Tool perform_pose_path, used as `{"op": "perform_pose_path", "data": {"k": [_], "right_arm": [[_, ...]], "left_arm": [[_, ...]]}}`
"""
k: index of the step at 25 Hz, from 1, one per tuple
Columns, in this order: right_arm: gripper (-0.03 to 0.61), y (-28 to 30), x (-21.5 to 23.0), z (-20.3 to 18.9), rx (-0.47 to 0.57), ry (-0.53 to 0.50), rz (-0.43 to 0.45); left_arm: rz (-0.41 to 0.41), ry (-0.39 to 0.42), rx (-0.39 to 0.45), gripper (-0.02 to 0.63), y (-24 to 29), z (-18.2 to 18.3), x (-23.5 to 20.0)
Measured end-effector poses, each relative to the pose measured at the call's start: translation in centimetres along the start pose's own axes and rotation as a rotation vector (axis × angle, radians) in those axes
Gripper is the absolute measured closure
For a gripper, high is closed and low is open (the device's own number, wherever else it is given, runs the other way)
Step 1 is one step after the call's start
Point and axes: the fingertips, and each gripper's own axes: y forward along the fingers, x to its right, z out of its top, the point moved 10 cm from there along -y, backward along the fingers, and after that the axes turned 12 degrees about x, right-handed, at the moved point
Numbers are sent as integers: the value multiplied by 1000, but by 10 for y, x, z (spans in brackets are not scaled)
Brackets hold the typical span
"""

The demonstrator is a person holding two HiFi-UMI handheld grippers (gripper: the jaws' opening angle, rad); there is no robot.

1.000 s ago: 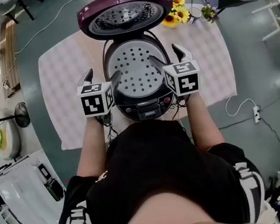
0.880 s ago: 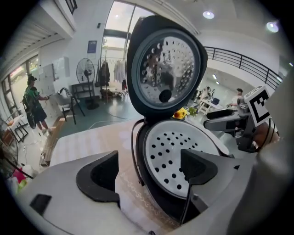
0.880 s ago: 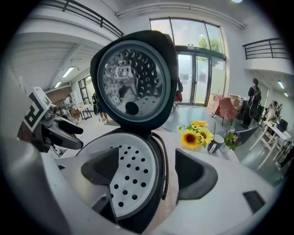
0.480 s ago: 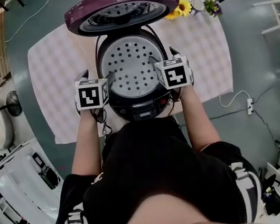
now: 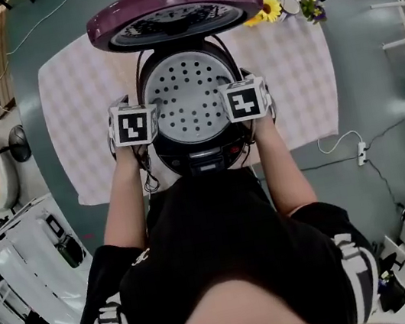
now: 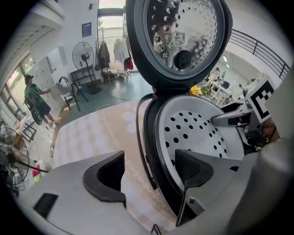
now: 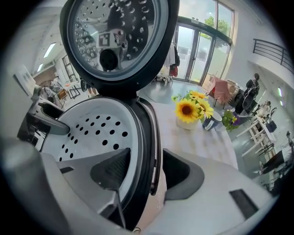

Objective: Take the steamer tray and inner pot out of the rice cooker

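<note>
Two grippers straddle the rim of the rice cooker [image 5: 200,156], one on each side. Its round maroon lid [image 5: 174,7] stands open, showing a perforated metal underside. In the mouth sits the steamer tray [image 5: 189,94], a pale, shallow dish dotted with round holes; the inner pot beneath it is hidden. My left gripper [image 6: 149,160] has just been closing, yet its jaws are wide, one outside the dark wall, one over the tray, neither pressing. My right gripper [image 7: 144,158] has also been closing and is narrower, with the rim and thin handle between its pads, not yet clamped. The cooker stands on a checked tablecloth [image 5: 83,101], and sunflowers [image 7: 188,110] stand in a cup nearby. The panel's print is too small to read.
</note>
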Motion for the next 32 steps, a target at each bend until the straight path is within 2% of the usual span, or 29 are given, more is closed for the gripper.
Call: {"op": "perform_pose_path", "data": {"k": [2,5,11,20,26,29,32], "right_arm": [[377,-3,-3,0,-12,1,8],[382,-9,-2,-1,-3,5,3],[415,-18,-4,11,67,-12,2],[484,-47,-11,22,197,-38,15],[558,-76,-19,23,293,-46,50],[565,-89,-21,24,345,-62,72],[566,-101,-24,26,384,-79,95]], "left_arm": [[-6,-35,-4,315,-2,0,1],[-2,-62,-3,393,-5,-1,8],[29,-48,23,431,-12,4,12],[50,-49,152,469,-45,7,22],[60,-55,284,547,-75,3,37],[85,-60,346,578,-91,0,45],[107,-76,395,581,-107,-5,50]]}}
